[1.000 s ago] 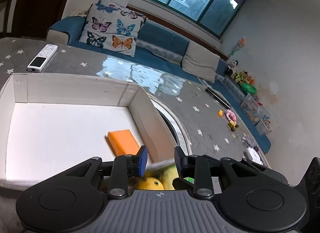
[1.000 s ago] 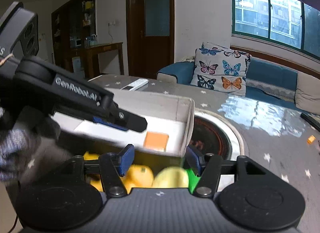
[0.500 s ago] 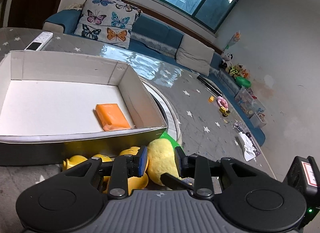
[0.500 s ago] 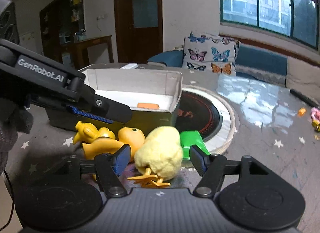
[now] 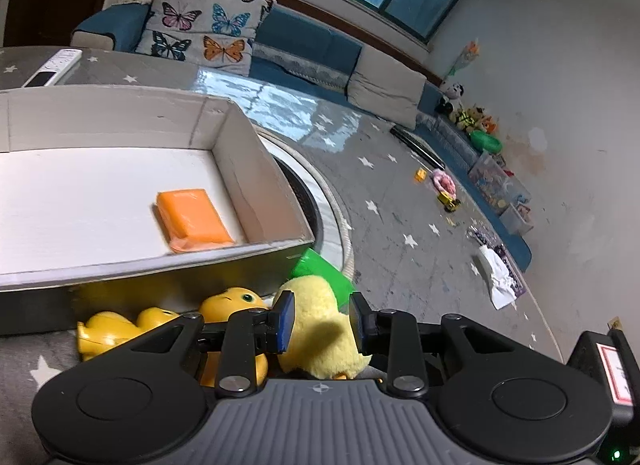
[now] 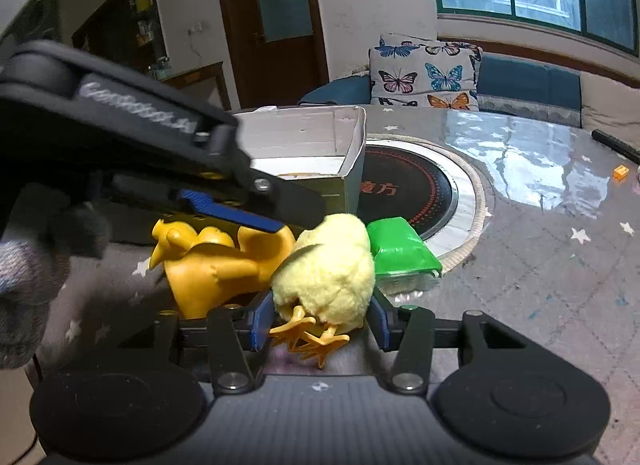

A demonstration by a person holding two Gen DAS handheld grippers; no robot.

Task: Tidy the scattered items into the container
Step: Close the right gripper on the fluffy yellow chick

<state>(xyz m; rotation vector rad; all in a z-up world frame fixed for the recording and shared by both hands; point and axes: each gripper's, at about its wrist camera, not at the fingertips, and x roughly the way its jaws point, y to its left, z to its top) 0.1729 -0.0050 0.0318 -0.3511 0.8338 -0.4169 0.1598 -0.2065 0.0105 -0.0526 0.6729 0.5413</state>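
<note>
A fluffy yellow chick toy [image 5: 320, 325] [image 6: 326, 269] lies on the grey star cloth in front of the white cardboard box [image 5: 256, 153] [image 6: 352, 137]. An orange block [image 5: 192, 219] lies inside the box. An orange rubber duck [image 5: 236, 301] [image 6: 208, 265] lies left of the chick, and a green packet [image 5: 324, 267] [image 6: 400, 249] lies to its right. My left gripper [image 5: 320, 321] is open with its jaws either side of the chick's top. My right gripper [image 6: 320, 321] is open with its jaws around the chick's lower body, above its orange feet. The left gripper also shows in the right wrist view [image 6: 260, 209] just above the duck.
A round black induction plate [image 6: 412, 193] with a white rim sits right of the box. A white remote [image 5: 52, 67] lies beyond the box. Small toys [image 5: 444, 189] and a white tissue [image 5: 498, 277] lie further right on the cloth. A sofa with a butterfly cushion [image 5: 200, 29] stands behind.
Both grippers have come down and pulled back from the box level to the chick toy. The chick now sits between both pairs of jaws, and the left gripper has closed in over it.
</note>
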